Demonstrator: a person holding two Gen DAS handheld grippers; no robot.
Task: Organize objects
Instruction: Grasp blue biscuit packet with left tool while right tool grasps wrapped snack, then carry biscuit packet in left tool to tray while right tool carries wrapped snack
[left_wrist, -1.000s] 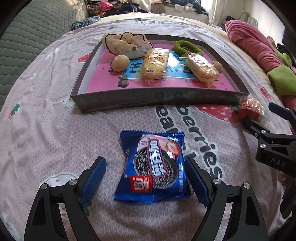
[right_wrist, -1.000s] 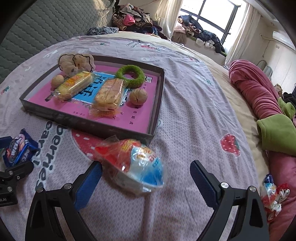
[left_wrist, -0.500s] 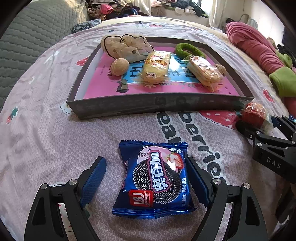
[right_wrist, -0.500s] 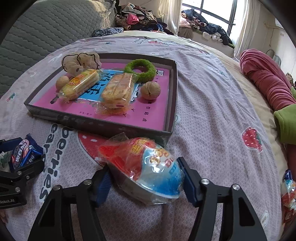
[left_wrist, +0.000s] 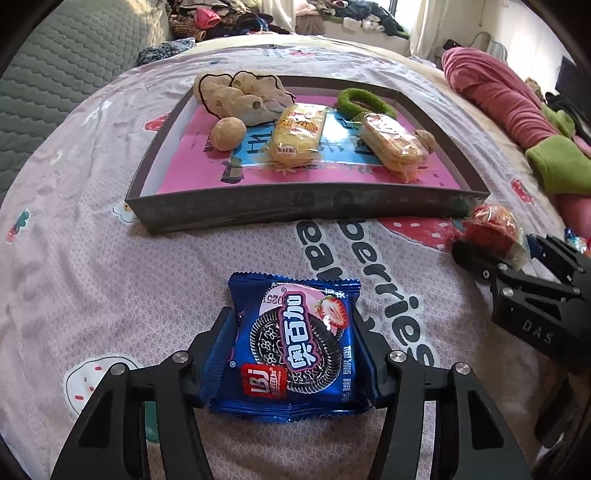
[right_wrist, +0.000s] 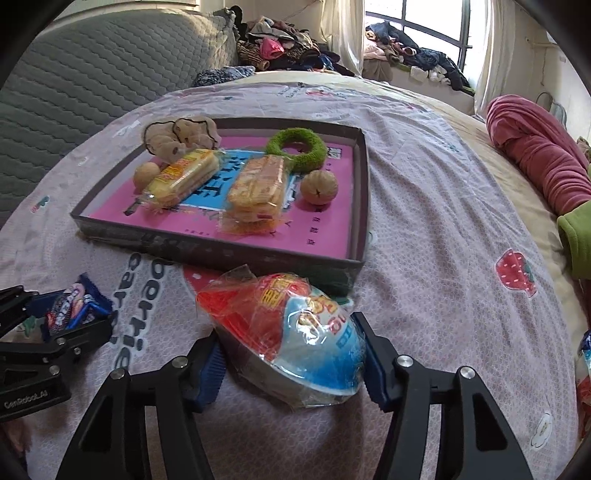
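A blue cookie packet (left_wrist: 295, 343) lies on the strawberry-print bedsheet in front of the grey tray (left_wrist: 295, 208). My left gripper (left_wrist: 293, 325) straddles it, jaws closing, and the blue pads press its two side edges. To the right, a round snack cup in red and blue clear wrap (right_wrist: 295, 325) sits by the tray's near right corner. My right gripper (right_wrist: 290, 343) has its jaws closing too, pads against both sides of the cup. The tray holds two wrapped cakes (left_wrist: 295, 133), a green ring (left_wrist: 364, 101), two round nuts and a beige plush piece.
A rolled pink blanket (right_wrist: 535, 147) and green cloth (left_wrist: 557, 170) lie along the bed's right side. A grey quilted headboard (right_wrist: 92, 74) stands at the left, and piled clothes (right_wrist: 280, 44) lie beyond the bed. Another snack packet (right_wrist: 583, 369) shows at the far right edge.
Both grippers' jaws have come in from wide apart onto their items: the right around the wrapped cup first, the left onto the cookie packet in the last half second. Neither item has moved.
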